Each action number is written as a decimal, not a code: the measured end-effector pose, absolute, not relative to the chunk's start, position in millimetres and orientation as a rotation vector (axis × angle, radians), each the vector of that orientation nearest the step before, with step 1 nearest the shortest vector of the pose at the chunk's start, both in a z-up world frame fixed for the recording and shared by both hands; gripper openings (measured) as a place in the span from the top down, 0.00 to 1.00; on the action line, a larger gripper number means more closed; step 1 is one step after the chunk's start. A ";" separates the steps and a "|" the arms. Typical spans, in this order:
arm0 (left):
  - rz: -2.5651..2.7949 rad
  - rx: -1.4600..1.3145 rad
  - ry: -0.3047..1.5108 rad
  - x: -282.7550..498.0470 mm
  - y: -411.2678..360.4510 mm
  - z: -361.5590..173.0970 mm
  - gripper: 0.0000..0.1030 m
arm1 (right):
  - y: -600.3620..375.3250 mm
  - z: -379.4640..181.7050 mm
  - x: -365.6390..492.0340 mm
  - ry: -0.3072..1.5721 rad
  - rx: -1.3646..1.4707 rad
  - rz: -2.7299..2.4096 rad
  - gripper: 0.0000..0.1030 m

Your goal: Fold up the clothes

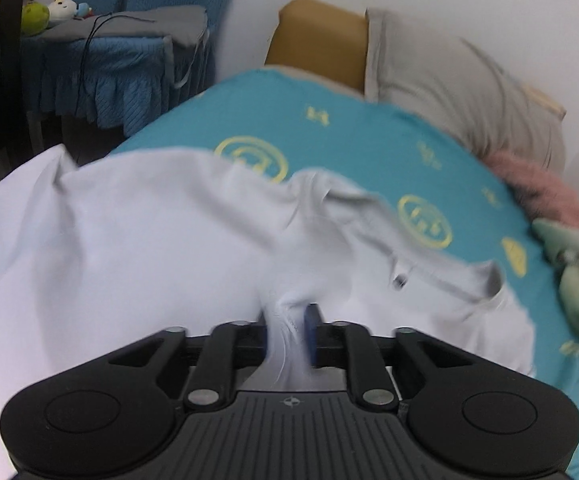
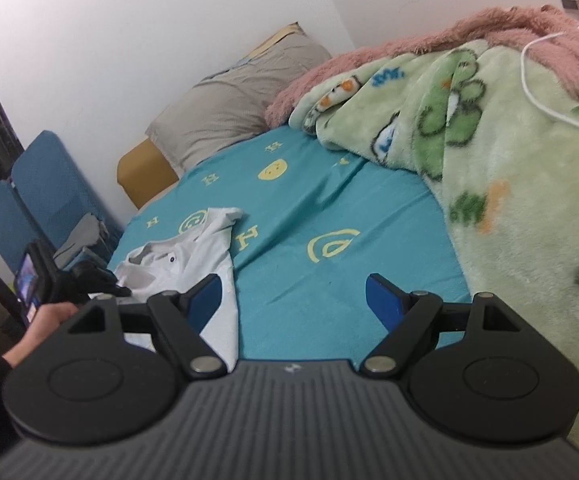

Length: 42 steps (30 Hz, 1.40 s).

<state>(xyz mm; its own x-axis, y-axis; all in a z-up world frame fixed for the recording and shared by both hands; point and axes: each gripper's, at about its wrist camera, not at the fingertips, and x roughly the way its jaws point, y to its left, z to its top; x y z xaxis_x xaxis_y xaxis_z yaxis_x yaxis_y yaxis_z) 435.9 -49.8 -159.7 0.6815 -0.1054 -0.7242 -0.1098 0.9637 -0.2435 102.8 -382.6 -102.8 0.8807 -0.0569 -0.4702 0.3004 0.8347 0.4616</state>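
The left gripper (image 1: 289, 334) pinches bunched white shirt (image 1: 137, 240) fabric. The right gripper (image 2: 293, 300) gapes wide, empty, over the teal sheet (image 2: 329, 208), shirt at nine o'clock

Left wrist view, overall: motion blur throughout; sheet prints unreadable.
White shirt (image 1: 137, 248): cut off at the lower left frame edge; lower part hidden behind the gripper body.
Left gripper (image 1: 289, 332): left pad hidden behind bunched shirt cloth; only an edge of the blue right pad (image 1: 312, 328) shows.
Dark spot on the shirt (image 1: 399, 280): too blurred to identify.
Green blanket (image 2: 509, 152): cut off at the right frame edge.
Hand (image 2: 45, 324): partly hidden, lower left, right wrist view.
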 end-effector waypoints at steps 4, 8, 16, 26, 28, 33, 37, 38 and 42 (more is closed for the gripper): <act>-0.025 -0.199 0.831 402.1 -43.5 -144.2 0.50 | -375.8 -106.9 108.9 0.475 0.543 -0.161 0.22; -0.068 -0.138 0.804 328.3 -36.9 -112.7 0.43 | -362.7 -103.9 107.6 0.476 0.511 -0.109 0.22; -0.153 -0.187 0.863 154.3 -17.1 -81.5 0.36 | -327.5 -82.7 85.6 0.468 0.382 -0.039 0.22; -0.389 -0.109 0.905 64.6 -81.2 -87.4 0.37 | -307.0 -6.9 -16.3 0.400 0.412 -0.039 0.22; -0.447 -0.099 0.933 56.3 -104.7 -90.3 0.37 | -317.8 7.7 -49.5 0.341 0.467 -0.063 0.22; -0.581 -0.085 1.025 36.1 -165.4 -97.2 0.39 | -345.9 23.3 -120.5 0.245 0.537 -0.150 0.22; -0.636 -0.018 1.163 27.7 -214.7 -120.0 0.41 | -368.9 17.8 -154.3 0.183 0.627 -0.180 0.20; -0.620 0.017 1.207 28.8 -224.8 -127.9 0.42 | -373.4 15.0 -158.2 0.165 0.659 -0.170 0.20; -0.593 0.108 1.313 32.8 -243.0 -152.2 0.42 | -384.2 2.5 -160.2 0.142 0.738 -0.166 0.20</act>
<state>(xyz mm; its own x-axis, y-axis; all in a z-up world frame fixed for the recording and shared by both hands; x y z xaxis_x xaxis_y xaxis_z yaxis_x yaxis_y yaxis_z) 32.8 -243.0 -152.2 0.1306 -0.3479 -0.9284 0.4666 0.8478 -0.2521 -160.2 -384.2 2.5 0.9773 -0.1008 -0.1864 0.2002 0.7279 0.6558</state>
